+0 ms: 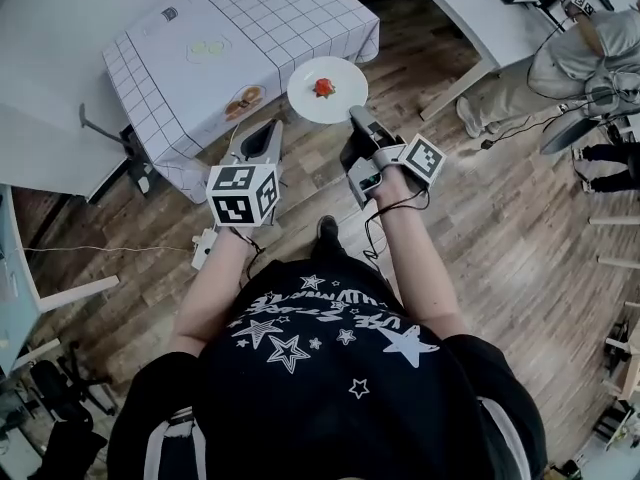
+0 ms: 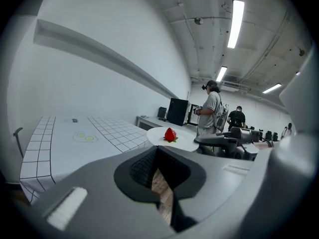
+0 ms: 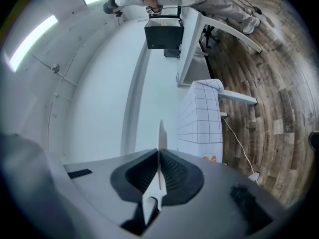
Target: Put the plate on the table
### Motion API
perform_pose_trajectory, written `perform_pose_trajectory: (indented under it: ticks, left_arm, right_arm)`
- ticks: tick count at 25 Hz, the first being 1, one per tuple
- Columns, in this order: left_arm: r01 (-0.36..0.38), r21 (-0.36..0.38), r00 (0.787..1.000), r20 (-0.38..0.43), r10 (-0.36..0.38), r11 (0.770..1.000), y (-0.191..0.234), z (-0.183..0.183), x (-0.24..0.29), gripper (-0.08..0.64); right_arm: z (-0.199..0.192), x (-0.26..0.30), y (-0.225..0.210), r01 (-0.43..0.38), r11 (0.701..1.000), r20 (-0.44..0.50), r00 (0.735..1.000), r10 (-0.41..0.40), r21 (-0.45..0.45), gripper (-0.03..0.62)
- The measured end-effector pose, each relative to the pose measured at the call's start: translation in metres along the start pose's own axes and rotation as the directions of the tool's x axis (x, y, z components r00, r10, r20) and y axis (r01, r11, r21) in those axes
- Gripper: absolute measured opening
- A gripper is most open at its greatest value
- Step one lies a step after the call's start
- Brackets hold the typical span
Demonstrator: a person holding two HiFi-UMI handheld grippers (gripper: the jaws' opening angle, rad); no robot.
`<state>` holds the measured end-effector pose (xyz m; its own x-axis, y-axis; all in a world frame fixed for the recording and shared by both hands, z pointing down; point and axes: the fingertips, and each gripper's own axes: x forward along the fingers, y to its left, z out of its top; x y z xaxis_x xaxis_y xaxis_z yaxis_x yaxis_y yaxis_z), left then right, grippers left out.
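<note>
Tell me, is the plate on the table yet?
Not yet. Done: the right gripper pinches the plate by its rim, strawberry on top. In hand: the plate hangs in the air beside the table. Left: carry it over the table and set it down.

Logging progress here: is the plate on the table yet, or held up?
Held up: the right gripper is shut on the plate rim, by the table edge, strawberry on top.

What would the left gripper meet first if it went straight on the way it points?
Probably the checked tablecloth, at its near corner. The white plate in the right gripper hangs close to the right of that line, and depth is unclear.
</note>
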<state>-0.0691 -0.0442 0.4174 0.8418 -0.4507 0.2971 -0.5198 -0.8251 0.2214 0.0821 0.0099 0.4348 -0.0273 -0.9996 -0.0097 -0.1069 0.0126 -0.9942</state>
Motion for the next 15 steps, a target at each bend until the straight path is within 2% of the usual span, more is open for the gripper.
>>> perform_pose_trajectory:
  ticks: [4,9,15]
  left_arm:
    - [-0.028,-0.014,1.000,0.011,0.028,1.000,0.011,0.011,0.016,0.009]
    - [-0.052,0.039,0.998,0.041,0.050,0.998,0.001,0.011,0.056,0.009]
    - [-0.123,-0.031,0.992,0.009,0.123,0.992,-0.012,0.036,0.101,0.009]
  right_arm:
    - [0.015,0.024,0.001,0.001,1.000,-0.028,1.000,-0.001,-0.005,0.020]
    - [0.054,0.038,-0.018,-0.063,0.998,-0.038,0.997,0.063,0.002,0.020]
    - [0.107,0.060,-0.015,-0.005,1.000,-0.121,0.993,0.008,0.022,0.020]
